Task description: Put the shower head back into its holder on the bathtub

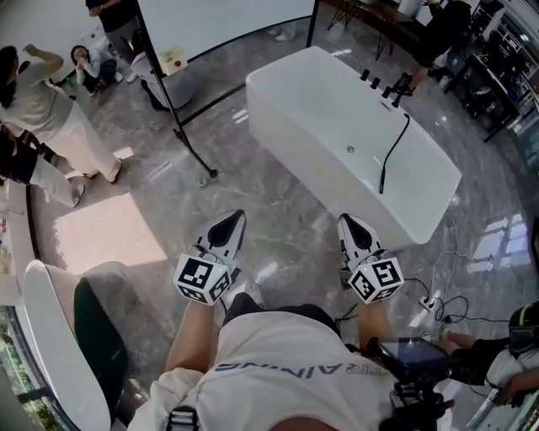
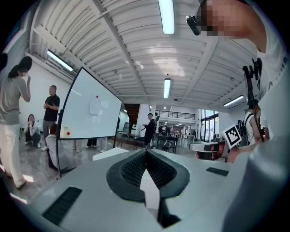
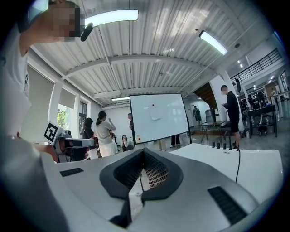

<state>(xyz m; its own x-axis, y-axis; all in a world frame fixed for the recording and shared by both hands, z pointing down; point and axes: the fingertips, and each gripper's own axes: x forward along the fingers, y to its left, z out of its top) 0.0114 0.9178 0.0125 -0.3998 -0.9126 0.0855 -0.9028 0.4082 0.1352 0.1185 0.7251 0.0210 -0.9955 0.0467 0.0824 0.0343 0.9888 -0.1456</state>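
Observation:
The white bathtub (image 1: 337,126) stands on the grey marble floor ahead of me, to the right. A black shower head (image 1: 381,180) hangs down inside the tub on its black hose (image 1: 397,143). The hose runs from the black tap fittings (image 1: 394,91) on the far rim. My left gripper (image 1: 235,218) and right gripper (image 1: 346,220) are side by side over the floor, short of the tub, both shut and empty. In the right gripper view the gripper (image 3: 143,152) points past the tub (image 3: 258,165) and the hose (image 3: 238,164). The left gripper (image 2: 146,151) faces the tub's corner (image 2: 108,154).
A whiteboard (image 1: 219,21) on a black wheeled stand (image 1: 195,156) is left of the tub. Several people (image 1: 50,118) are at far left, another (image 1: 438,34) beyond the tub. A white chair (image 1: 50,337) is at lower left. A power strip and cables (image 1: 431,303) lie at right.

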